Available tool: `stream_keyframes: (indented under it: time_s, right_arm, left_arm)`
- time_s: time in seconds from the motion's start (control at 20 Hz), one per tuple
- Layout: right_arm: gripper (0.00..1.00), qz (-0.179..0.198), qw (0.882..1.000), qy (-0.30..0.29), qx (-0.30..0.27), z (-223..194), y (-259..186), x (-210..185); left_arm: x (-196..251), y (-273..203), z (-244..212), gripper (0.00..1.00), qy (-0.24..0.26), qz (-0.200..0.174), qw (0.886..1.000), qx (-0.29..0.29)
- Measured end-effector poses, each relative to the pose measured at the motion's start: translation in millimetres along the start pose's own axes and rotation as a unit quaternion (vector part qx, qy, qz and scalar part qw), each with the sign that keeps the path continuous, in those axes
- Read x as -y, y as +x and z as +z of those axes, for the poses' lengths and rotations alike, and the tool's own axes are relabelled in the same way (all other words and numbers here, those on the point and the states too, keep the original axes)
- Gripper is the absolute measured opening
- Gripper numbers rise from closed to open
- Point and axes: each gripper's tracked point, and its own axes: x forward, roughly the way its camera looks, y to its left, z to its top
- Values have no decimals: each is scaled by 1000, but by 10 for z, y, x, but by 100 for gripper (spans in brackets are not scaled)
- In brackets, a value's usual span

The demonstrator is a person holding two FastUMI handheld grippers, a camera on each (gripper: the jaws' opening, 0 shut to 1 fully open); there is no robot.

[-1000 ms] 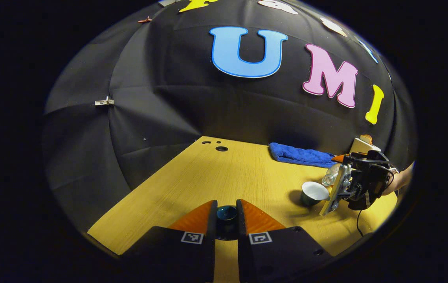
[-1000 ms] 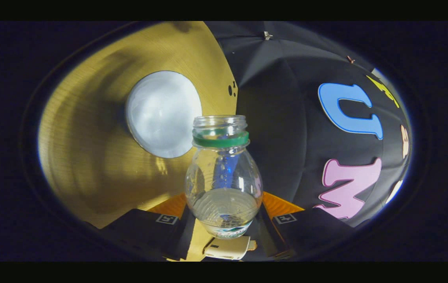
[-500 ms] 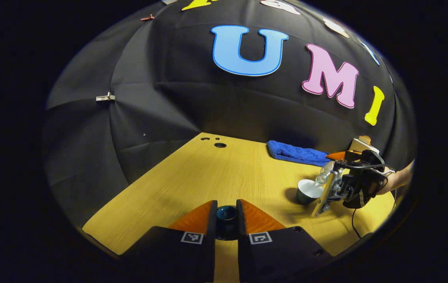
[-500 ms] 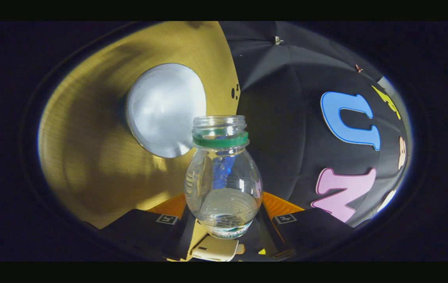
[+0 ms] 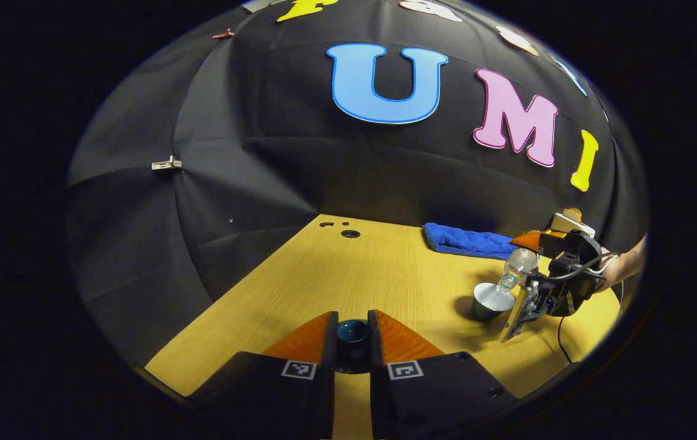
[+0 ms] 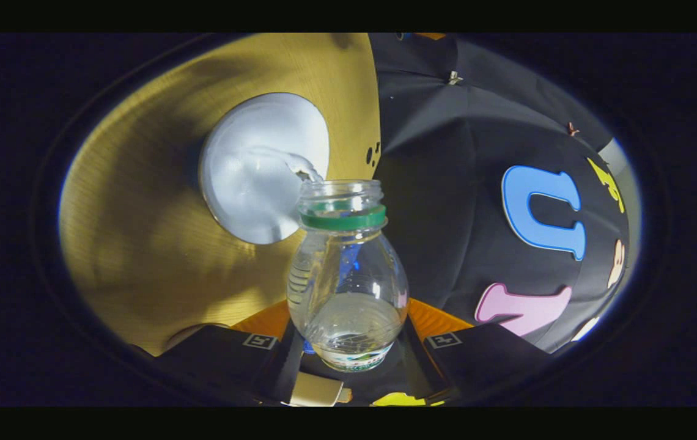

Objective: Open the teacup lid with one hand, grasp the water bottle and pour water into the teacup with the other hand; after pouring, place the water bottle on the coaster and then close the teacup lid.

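— Right claw (image 6: 348,342) clamped on the water bottle (image 6: 347,287), lower centre, mouth tipped over the teacup (image 6: 263,168) at upper left. Advice?
— Tilt gently, keeping the stream inside the rim.
— Left claw (image 5: 352,335)?
— Closed on the lid (image 5: 352,333), bottom centre, above the counter (image 5: 336,269).
— Count?
— One bottle, one cup, one lid, one blue towel (image 5: 468,240).

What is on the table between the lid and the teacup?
Nothing: in the left gripper view, bare table lies between the lid and the teacup.
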Motion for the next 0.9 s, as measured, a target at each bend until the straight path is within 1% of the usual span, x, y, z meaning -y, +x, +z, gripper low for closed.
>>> stream_keyframes:
  time_s: [0.05, 0.15, 0.2, 0.25, 0.3, 0.4, 0.45, 0.5, 0.6, 0.65, 0.75, 0.8, 0.9]
  right_arm:
    - [73, 2, 1000, -7, 4, 13, 1, 8]
    - [73, 1, 1000, -16, 6, 13, 4, 22]
    - [73, 2, 1000, -19, 7, 15, 9, 20]
    - [73, 2, 1000, -25, 9, 28, 31, 26]
    - [69, 0, 999, -33, 12, 35, 31, 41]
    - [77, 2, 999, -44, 16, 24, 36, 51]
    - [73, 4, 999, -45, 13, 9, 44, 52]
    - [73, 7, 999, -45, 11, -10, 58, 53]
    - [73, 8, 999, -50, 13, 14, 60, 61]
    - [77, 7, 998, -56, 18, 36, 69, 73]
    - [77, 8, 998, -61, 22, 49, 73, 90]
    - [73, 8, 998, -63, 22, 58, 69, 108]
    - [73, 8, 997, -67, 25, 80, 85, 133]
  left_arm:
    - [-4, -2, 9, 27, 0, -2, 1000, 0]
    - [20, -3, -3, 28, -2, -4, 1000, 0]
    - [29, -2, -2, 27, -2, -5, 1000, -1]
    - [31, -5, -4, 24, -4, -6, 1000, -1]
    - [45, -4, -9, 27, -6, -7, 1000, -2]
    - [58, -4, -27, 28, -7, -8, 1000, -2]
    - [56, 3, -33, 24, -6, -8, 1000, -2]
    - [64, 10, -30, 27, -6, -8, 1000, -3]
    - [73, 9, -28, 28, -4, -8, 1000, -3]
    - [73, 7, -22, 28, -2, -8, 1000, -2]
    - [83, 4, -8, 28, 2, -10, 1000, -1]
    - [87, -2, -6, 28, 2, -10, 1000, -1]
    - [107, -8, 5, 28, 3, -12, 1000, 1]
